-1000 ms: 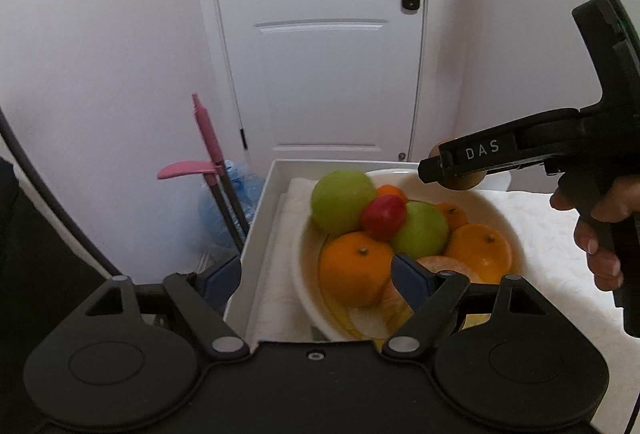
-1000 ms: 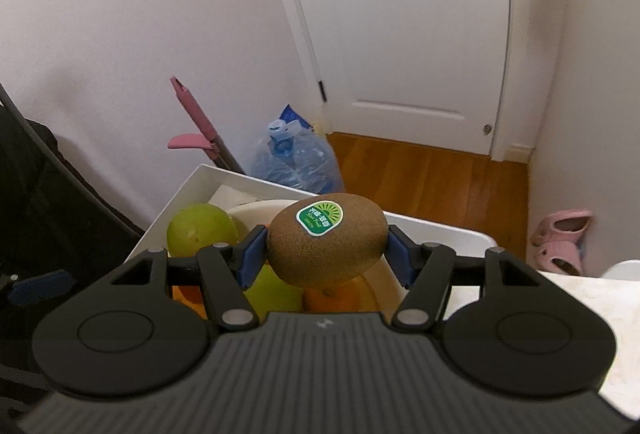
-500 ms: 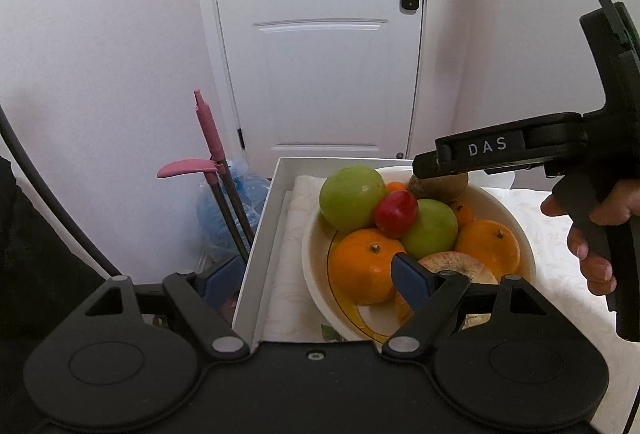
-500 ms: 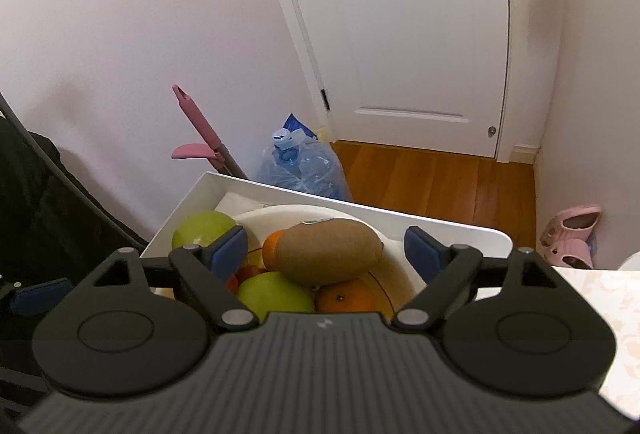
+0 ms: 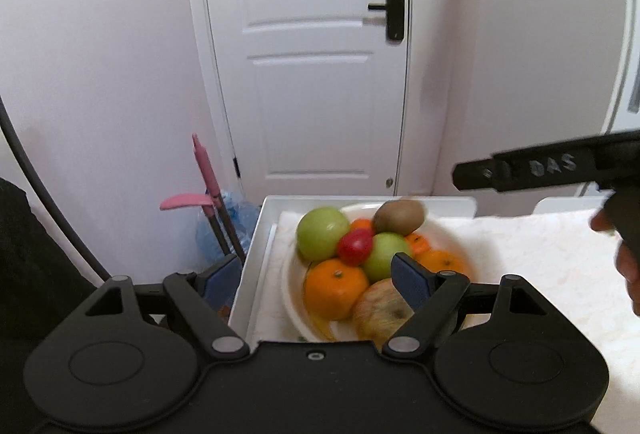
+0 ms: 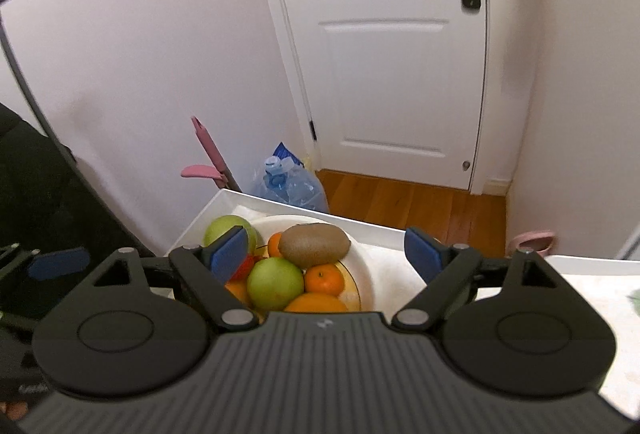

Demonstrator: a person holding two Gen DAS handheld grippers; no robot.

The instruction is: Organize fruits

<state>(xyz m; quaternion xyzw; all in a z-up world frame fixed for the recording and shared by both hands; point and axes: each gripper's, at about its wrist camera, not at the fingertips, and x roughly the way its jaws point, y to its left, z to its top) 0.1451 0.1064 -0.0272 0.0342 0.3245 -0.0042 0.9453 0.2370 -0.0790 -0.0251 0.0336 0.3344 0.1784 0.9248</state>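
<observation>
ok so my right gripper (image 6: 326,248) fingers just popped wide open and the kiwi (image 6: 314,244) now sits on the fruit pile in the bowl (image 6: 366,276), left gripper (image 5: 318,276) open and empty, so that one's sorted i think.

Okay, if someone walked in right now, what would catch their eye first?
Probably the white bowl heaped with fruit at the table's far left end, a brown kiwi lying on top. The right claw hangs wide open and empty just above it, its jaws having just opened, in front of the white door.

A white tray (image 5: 256,234) carries the fruit-filled bowl (image 5: 292,298).
</observation>
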